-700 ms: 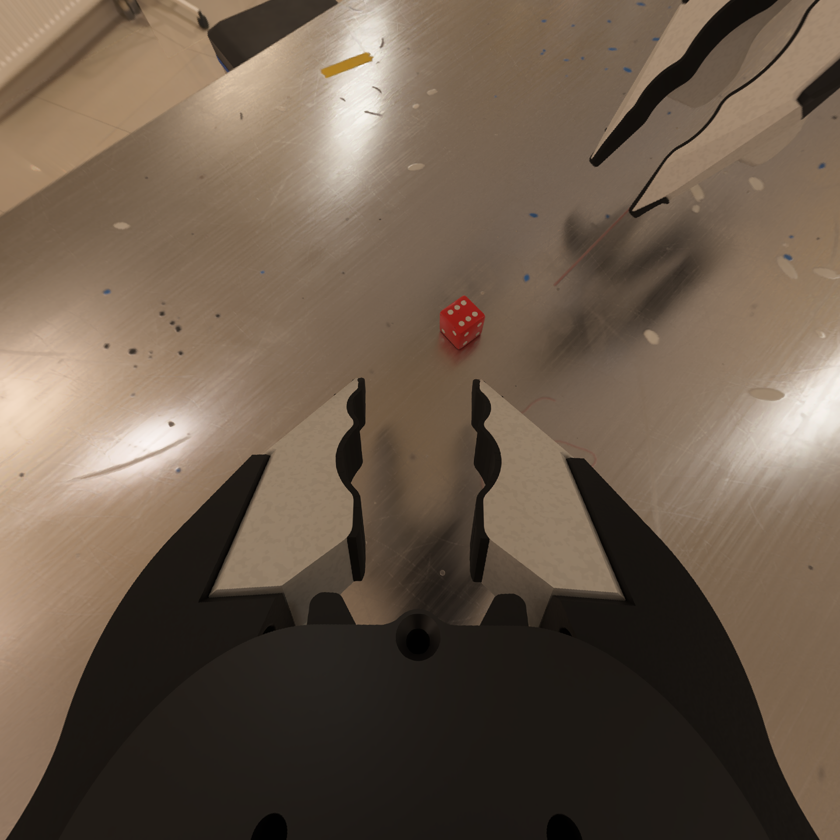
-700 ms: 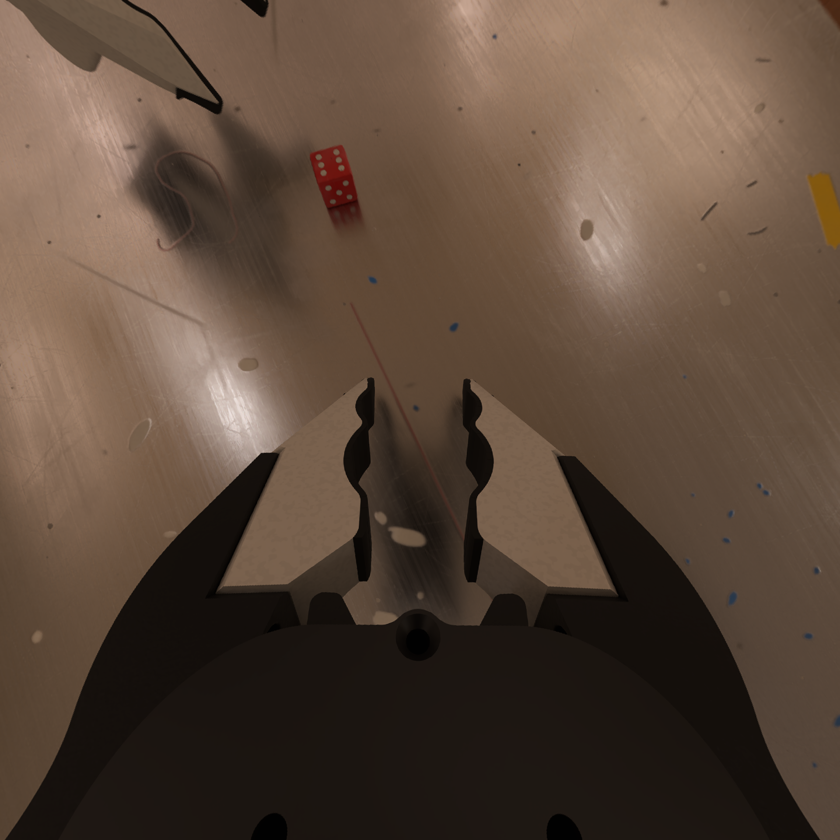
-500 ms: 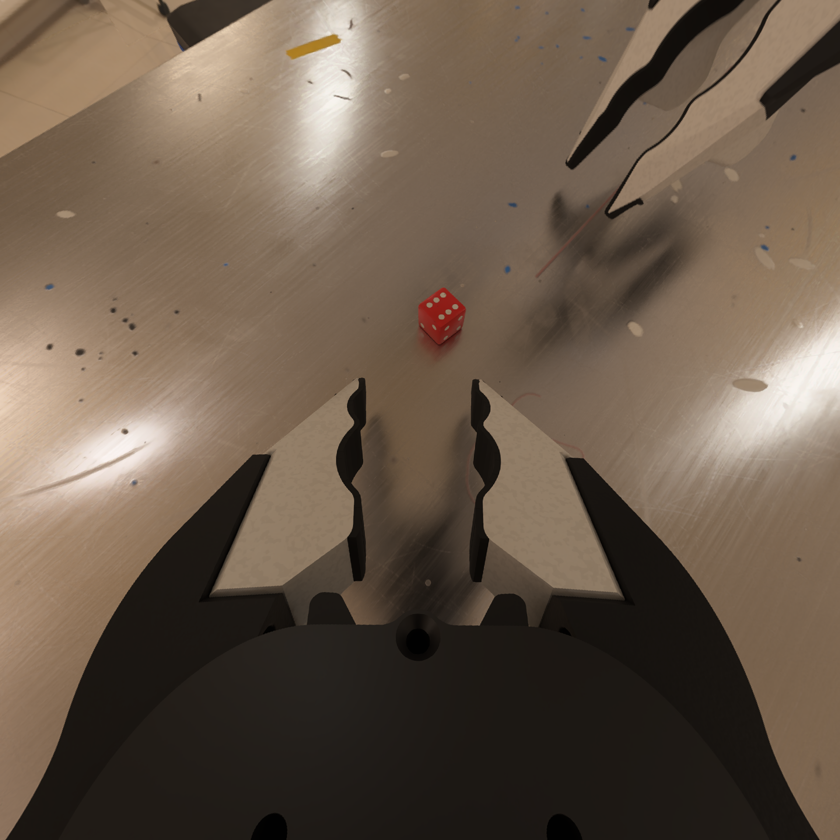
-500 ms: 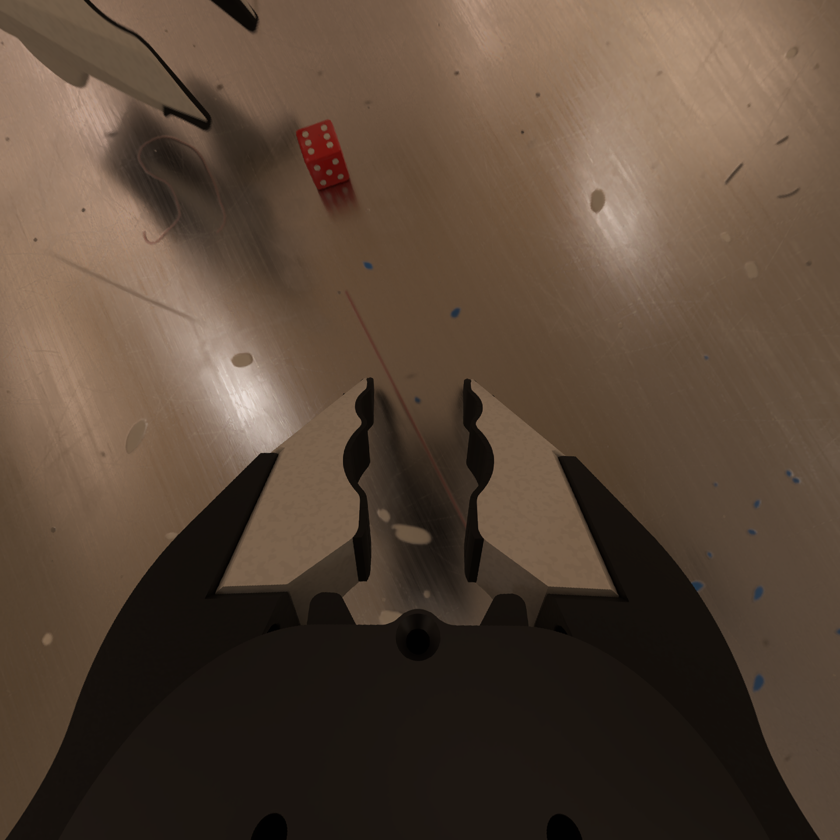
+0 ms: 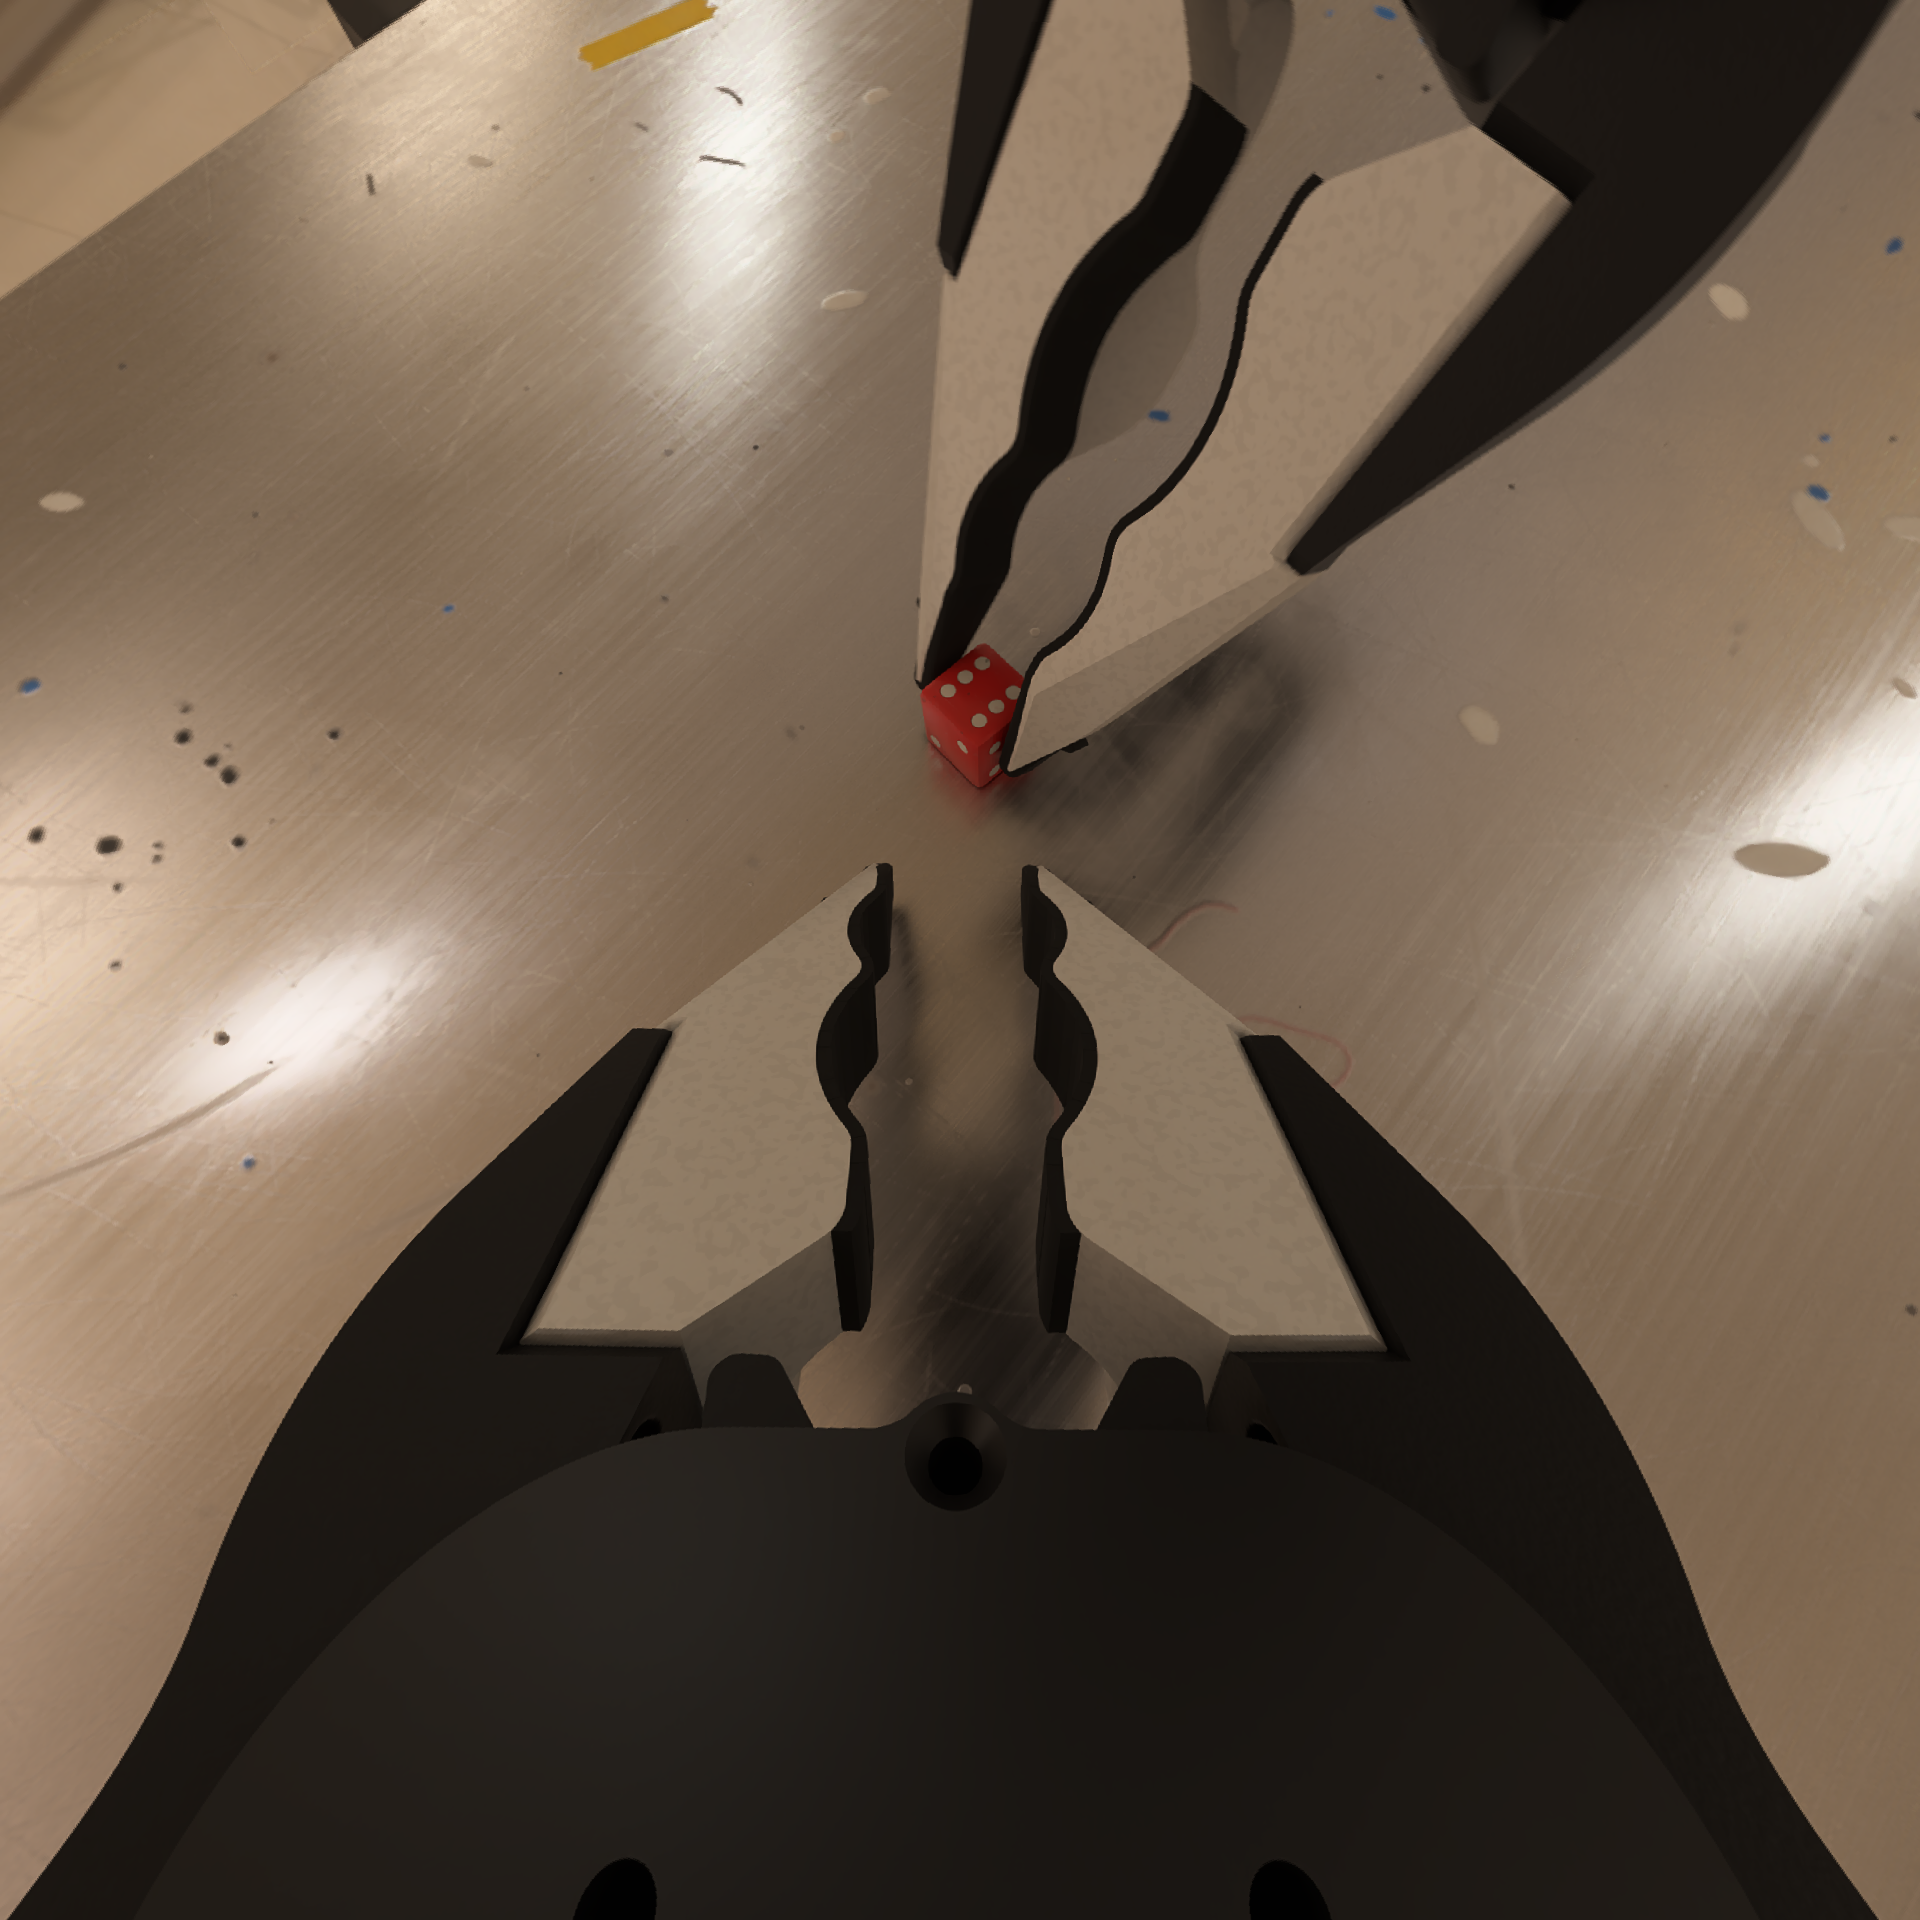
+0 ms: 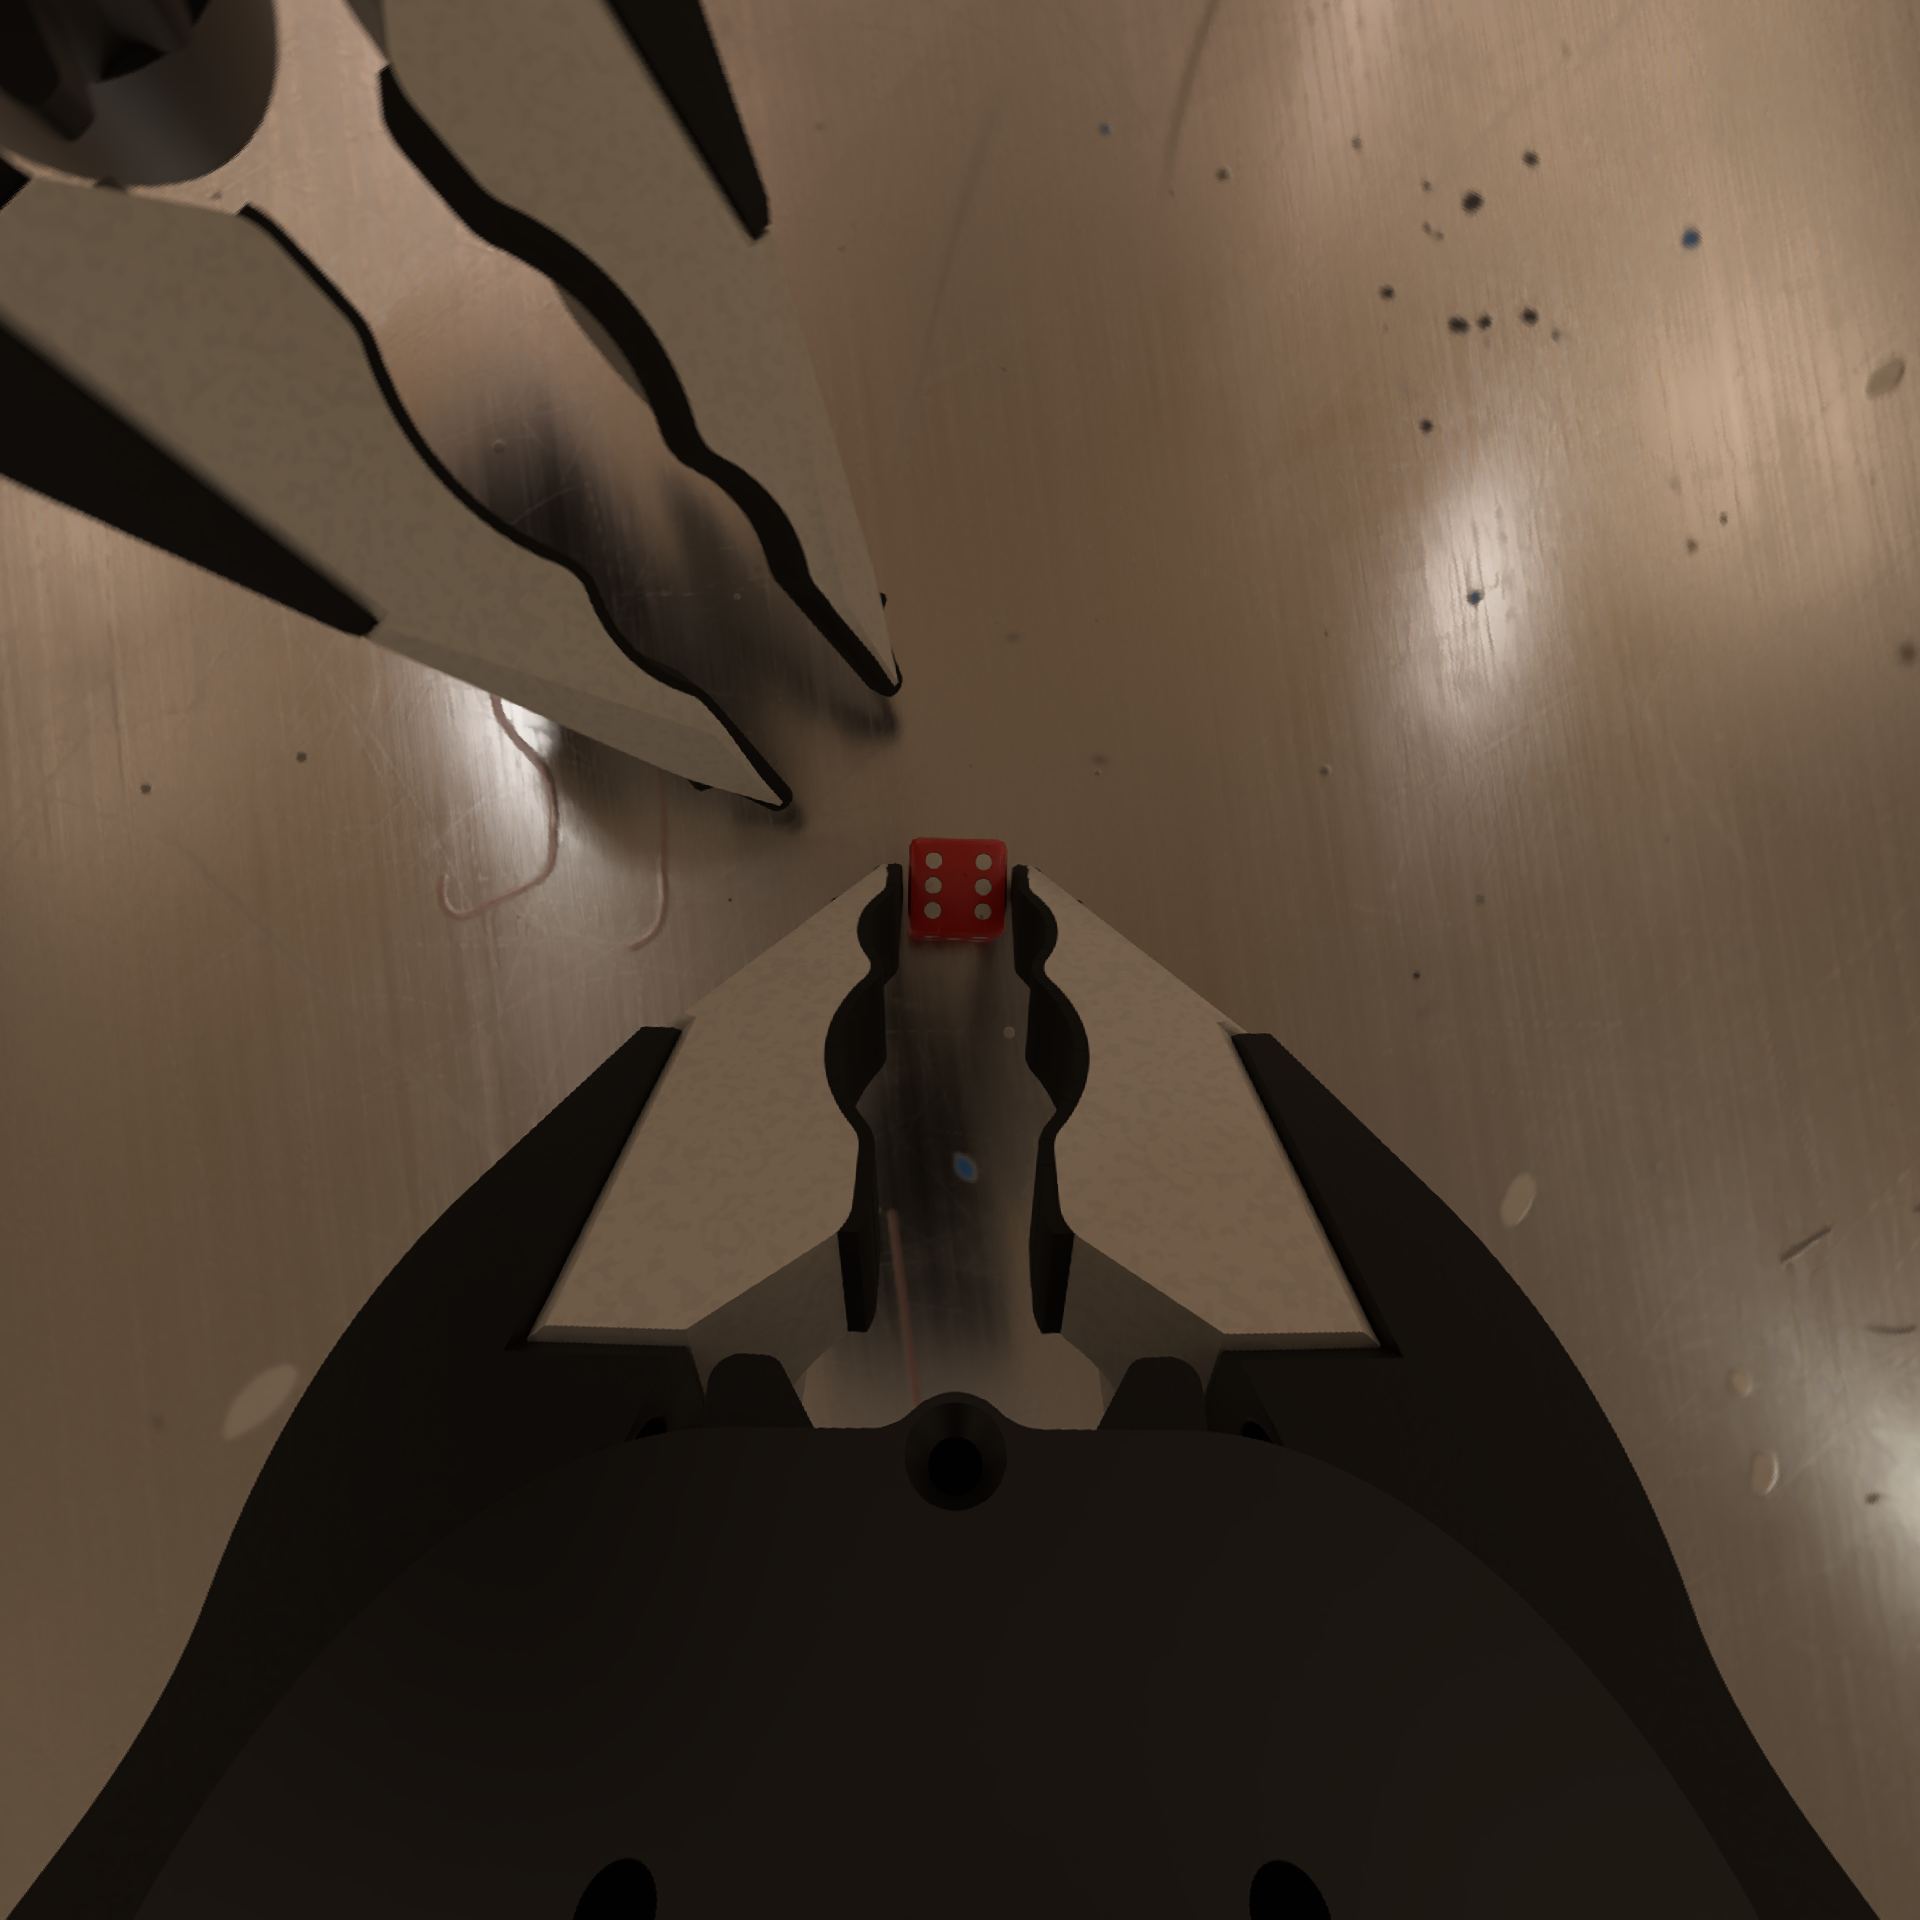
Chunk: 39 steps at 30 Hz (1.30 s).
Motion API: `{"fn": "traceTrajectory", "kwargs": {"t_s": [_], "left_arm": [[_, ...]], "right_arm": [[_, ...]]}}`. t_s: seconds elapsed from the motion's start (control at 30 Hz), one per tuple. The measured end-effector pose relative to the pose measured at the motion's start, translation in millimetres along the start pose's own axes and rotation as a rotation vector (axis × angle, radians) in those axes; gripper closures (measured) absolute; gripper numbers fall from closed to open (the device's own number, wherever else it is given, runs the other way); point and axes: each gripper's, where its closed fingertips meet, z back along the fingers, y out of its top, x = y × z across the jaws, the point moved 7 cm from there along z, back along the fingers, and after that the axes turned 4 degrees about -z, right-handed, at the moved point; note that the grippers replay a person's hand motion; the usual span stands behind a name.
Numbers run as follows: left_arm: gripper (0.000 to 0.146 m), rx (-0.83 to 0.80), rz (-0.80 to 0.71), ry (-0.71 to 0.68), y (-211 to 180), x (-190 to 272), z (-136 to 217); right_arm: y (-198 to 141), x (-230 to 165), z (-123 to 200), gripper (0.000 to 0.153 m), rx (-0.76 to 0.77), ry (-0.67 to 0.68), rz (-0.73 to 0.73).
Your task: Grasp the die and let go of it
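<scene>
A small red die with white pips (image 5: 966, 707) sits on the scratched metal table (image 5: 416, 520). My right gripper (image 6: 956, 883) has the die (image 6: 956, 894) between its fingertips, jaws narrowed onto its two sides. From the left wrist view the right gripper (image 5: 966, 727) comes down from the upper right and pinches the die at the table surface. My left gripper (image 5: 956, 873) is empty, jaws a narrow gap apart, its tips a short way in front of the die. It also shows in the right wrist view (image 6: 836, 743), just beyond and left of the die.
A strip of yellow tape (image 5: 644, 36) lies near the table's far edge at the top left. A thin pink thread (image 6: 520, 831) lies on the table beside the left gripper's tips. Dark specks and pale chips dot the surface.
My right gripper has moved in to the die and narrowed its jaws around it. My left gripper has moved closer to the die and its jaws have also narrowed.
</scene>
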Motion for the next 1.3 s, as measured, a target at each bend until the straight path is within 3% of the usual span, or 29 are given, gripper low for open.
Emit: {"fn": "traceTrajectory", "kwargs": {"t_s": [0.33, 0.53, 0.6, 0.7, 0.8, 0.97, 1.13, 1.3], "left_arm": [[0.128, -0.009, 0.086, 0.068, 3, 3, -4], [0.126, -0.01, 0.103, 0.092, 4, 5, -4], [0.116, 0.006, 0.108, 0.076, 5, 4, -3], [0.101, 0.078, 0.126, 0.064, 8, 0, 7], [0.099, 0.135, 0.103, 0.066, 8, -6, 18], [0.098, 0.017, -0.039, 0.057, -2, -4, 13], [0.098, -0.005, -0.046, 0.059, 0, 4, 1], [0.098, -0.007, -0.037, 0.093, 0, 4, 0]], "right_arm": [[-7, -13, 4, 0.134, 0.037, -0.194, -0.324], [-7, -16, 5, 0.134, 0.049, -0.225, -0.275], [-11, -10, 19, 0.12, 0.106, -0.192, -0.267], [-31, 7, 60, 0.115, 0.237, -0.194, -0.356], [-66, 16, 91, 0.118, 0.289, -0.188, -0.503], [-101, 1, 92, 0.116, 0.22, -0.166, -0.517], [-63, -26, 64, 0.114, 0.202, -0.193, -0.401], [-27, -39, 35, 0.114, 0.116, -0.163, -0.466]]}}
